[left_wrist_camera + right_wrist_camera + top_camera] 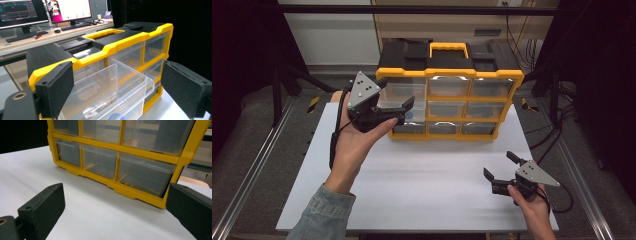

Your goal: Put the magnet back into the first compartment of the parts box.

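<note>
The left gripper (pixel 396 107) stands open around the pulled-out clear drawer (pixel 112 92) at the cabinet's (pixel 452 92) left; thin, slippery plastic, best held at its front lip.

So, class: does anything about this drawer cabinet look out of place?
Yes. One clear drawer at the cabinet's left column is pulled out while the other drawers sit flush. The left claw stands open at it, pads apart from the plastic.
</note>
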The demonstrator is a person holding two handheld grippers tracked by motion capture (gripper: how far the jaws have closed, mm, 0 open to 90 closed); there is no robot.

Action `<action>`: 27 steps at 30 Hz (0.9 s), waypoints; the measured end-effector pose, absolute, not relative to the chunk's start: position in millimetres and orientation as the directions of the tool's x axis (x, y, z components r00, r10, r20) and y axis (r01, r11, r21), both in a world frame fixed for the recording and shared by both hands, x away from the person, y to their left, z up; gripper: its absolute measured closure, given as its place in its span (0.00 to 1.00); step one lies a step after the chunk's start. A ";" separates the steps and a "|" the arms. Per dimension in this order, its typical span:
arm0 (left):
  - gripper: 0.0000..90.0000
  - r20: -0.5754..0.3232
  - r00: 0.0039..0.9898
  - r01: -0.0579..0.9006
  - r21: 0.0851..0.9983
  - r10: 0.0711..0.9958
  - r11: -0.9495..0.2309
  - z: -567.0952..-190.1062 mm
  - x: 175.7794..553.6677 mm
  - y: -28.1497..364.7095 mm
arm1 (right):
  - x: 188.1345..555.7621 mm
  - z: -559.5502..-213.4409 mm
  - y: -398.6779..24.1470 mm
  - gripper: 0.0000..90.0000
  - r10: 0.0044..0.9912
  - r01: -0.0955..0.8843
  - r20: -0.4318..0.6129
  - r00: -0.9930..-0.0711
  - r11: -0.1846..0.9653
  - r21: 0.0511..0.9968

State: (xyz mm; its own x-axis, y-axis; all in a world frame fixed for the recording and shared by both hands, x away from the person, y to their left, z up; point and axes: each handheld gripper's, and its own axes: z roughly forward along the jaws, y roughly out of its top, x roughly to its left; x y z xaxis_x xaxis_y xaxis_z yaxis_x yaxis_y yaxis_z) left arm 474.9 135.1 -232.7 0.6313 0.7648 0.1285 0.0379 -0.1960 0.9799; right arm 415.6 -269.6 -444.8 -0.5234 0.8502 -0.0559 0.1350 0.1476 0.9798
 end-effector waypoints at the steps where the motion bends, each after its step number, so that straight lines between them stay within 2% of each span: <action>1: 0.12 0.132 0.630 0.036 0.979 0.766 -0.199 -233.2 473.9 135.3 | 415.6 -444.8 -269.6 0.03 0.850 0.135 -0.056 -0.523 0.148 0.980; 16: 0.11 0.157 0.609 0.014 0.978 0.778 -0.209 -246.0 449.4 145.0 | 415.3 -444.9 -268.7 0.03 0.849 0.136 -0.057 -0.526 0.150 0.979; 27: 0.12 0.138 0.607 0.031 0.980 0.783 -0.197 -261.6 437.0 150.7 | 415.3 -445.2 -267.9 0.03 0.849 0.136 -0.058 -0.524 0.151 0.979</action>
State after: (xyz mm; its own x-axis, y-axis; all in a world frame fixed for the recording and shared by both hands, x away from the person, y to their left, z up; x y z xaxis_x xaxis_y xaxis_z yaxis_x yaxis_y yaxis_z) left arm 437.0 150.7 -261.6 0.6070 0.7827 0.1379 0.0308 -0.1965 0.9800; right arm 415.3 -267.9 -445.2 -0.5244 0.8495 -0.0579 0.1357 0.1505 0.9792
